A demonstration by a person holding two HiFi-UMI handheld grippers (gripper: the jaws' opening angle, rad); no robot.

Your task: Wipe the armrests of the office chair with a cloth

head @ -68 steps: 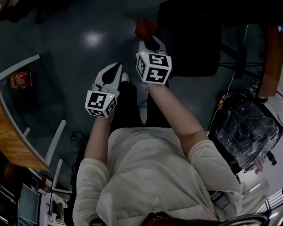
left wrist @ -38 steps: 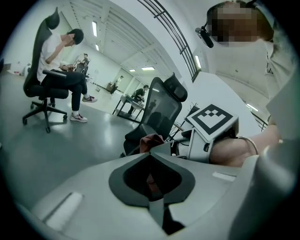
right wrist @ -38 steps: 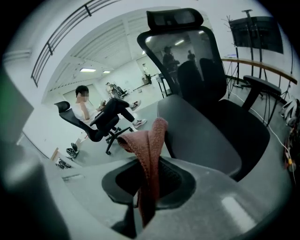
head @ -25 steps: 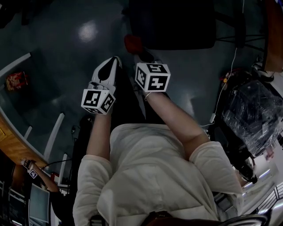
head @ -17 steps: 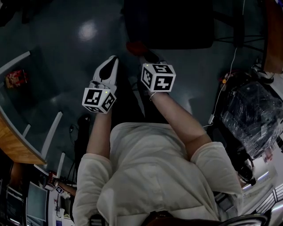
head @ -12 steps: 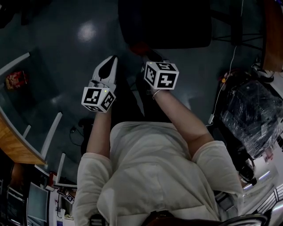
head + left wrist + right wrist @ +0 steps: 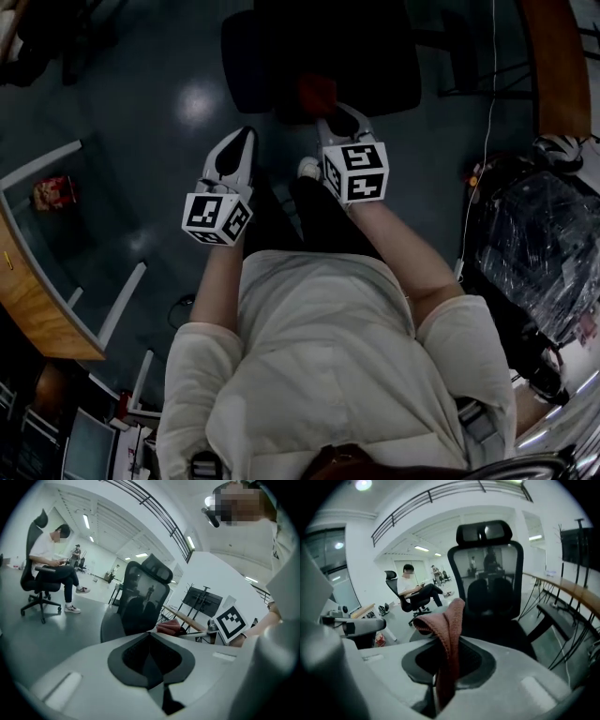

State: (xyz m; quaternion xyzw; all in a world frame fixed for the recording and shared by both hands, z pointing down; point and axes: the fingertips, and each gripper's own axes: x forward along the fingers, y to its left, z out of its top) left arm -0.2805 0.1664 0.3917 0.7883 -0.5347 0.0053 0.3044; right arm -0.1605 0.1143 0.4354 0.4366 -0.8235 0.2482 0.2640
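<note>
Open-plan office, glossy dark floor [image 7: 131, 178]. Black mesh office chair [image 7: 487, 583] with headrest, facing the person, one armrest [image 7: 555, 616] showing at the right of the right gripper view. Left tongs [image 7: 246, 136]: closed, nothing between them. Right tongs [image 7: 330, 111]: clamped on a reddish cloth [image 7: 447, 634], which is folded over their tips at the seat's front edge. Whether it touches the seat cannot be told.

Black office chair [image 7: 319, 52] at top w/ small red cloth [image 7: 317, 94] at its near edge. White right gripper [image 7: 339, 112] touches cloth w/ its tip. White left gripper [image 7: 244, 136] is beside it, apart.
</note>
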